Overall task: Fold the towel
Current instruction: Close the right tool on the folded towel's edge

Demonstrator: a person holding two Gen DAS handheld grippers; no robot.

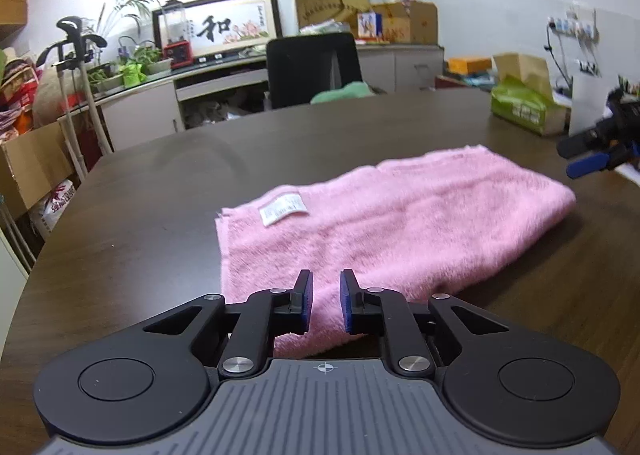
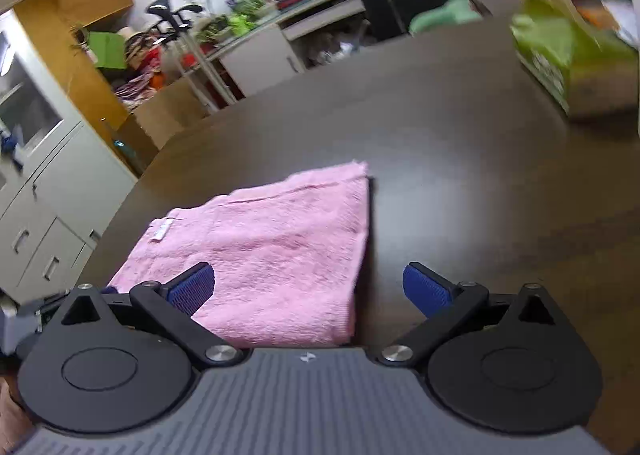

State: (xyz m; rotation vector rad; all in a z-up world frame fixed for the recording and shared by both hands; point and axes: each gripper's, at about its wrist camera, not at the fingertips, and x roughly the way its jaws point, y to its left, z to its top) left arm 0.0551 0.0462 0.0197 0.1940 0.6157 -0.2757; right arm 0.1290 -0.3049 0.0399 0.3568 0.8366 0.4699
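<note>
Left gripper [image 1: 325, 303] jaws apart, folded pink towel [image 1: 384, 223]

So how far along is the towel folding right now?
Done: the pink towel lies folded on the dark table, layered edges showing, its white label on top. In hand: nothing. The left gripper has its fingers narrowly apart over the near edge, not pinching it; the right gripper is wide open above the towel. Left: perhaps one more fold, if a smaller bundle is wanted.
</note>
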